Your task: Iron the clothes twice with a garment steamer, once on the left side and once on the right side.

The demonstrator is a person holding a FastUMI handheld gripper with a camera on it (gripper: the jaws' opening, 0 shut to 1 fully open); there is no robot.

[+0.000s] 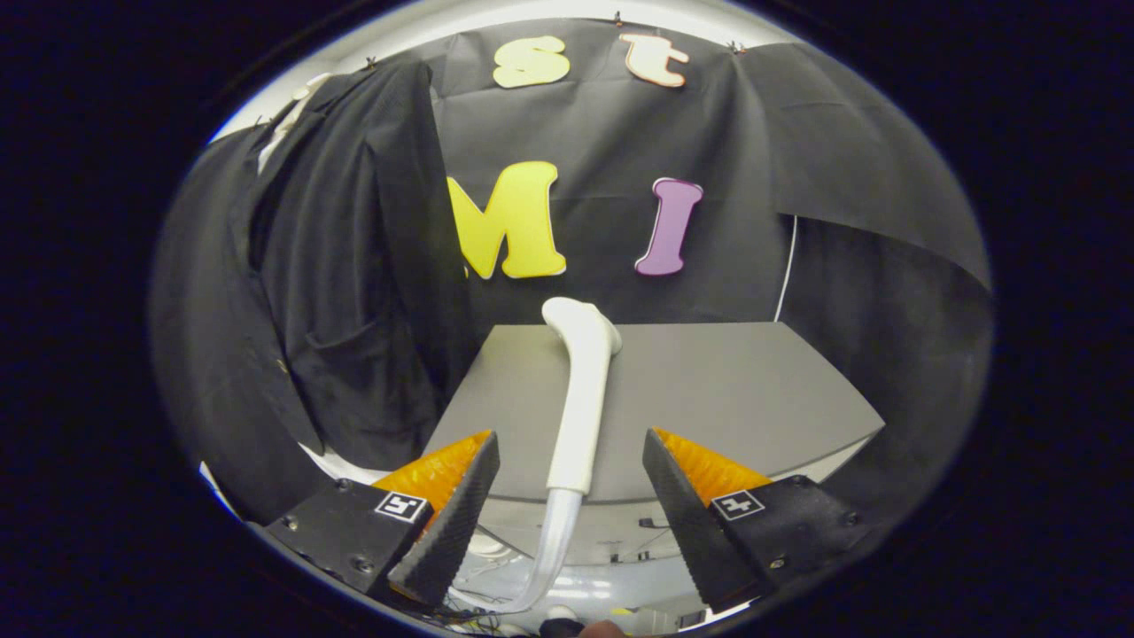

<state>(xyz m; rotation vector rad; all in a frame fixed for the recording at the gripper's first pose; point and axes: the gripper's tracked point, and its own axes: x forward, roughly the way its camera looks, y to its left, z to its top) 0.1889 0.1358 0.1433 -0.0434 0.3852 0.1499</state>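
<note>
In the gripper view, the gripper (571, 509) is spread wide, its two ribbed, wedge-shaped fingers (447, 523) standing apart on either side of the garment steamer (580, 390) and touching nothing; clear gaps remain between each finger and the steamer's handle. The steamer lies on the grey table (709, 399), its smooth white handle running straight away from the fingers to a rounded, flared head that rests near the table's far edge. The handle's near end overhangs the table's front edge, where a translucent hose (549, 554) curves down and away below the fingers. The tabletop is flat and matte, with bare surface right of the steamer out to its angled right corner. Left of the steamer, just past the table's left edge, hangs a dark jacket (328, 292), its soft cloth falling in folds, with a lapel and a pocket flap visible.
</note>
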